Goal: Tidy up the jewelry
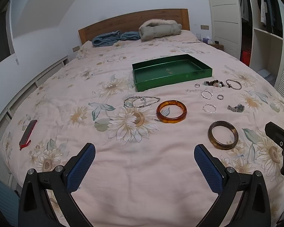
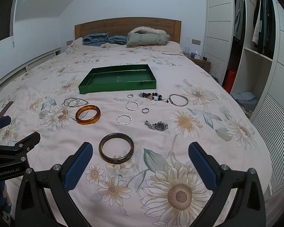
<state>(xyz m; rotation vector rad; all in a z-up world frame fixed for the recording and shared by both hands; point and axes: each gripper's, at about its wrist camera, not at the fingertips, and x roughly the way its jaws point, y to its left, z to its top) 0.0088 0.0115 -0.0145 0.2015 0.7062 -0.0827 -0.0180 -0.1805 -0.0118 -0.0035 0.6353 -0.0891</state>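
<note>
An empty green tray (image 1: 142,87) (image 2: 104,89) lies on the floral bedspread. In front of it lie an amber bangle (image 1: 171,111) (image 2: 87,114), a dark brown bangle (image 1: 223,134) (image 2: 116,148), a beaded necklace (image 1: 141,101) (image 2: 74,101), a watch (image 1: 236,107) (image 2: 157,125), a beaded bracelet (image 1: 214,83) (image 2: 153,96), a thin silver bangle (image 1: 233,84) (image 2: 178,99), silver hoops and small rings. My left gripper (image 1: 144,154) is open and empty above the bed. My right gripper (image 2: 141,152) is open and empty, just right of the dark bangle.
A red and black phone-like object (image 1: 28,131) lies at the bed's left edge. Folded blue clothes (image 2: 104,38) and a grey coat (image 2: 147,36) lie by the wooden headboard. An open wardrobe (image 2: 255,37) stands to the right.
</note>
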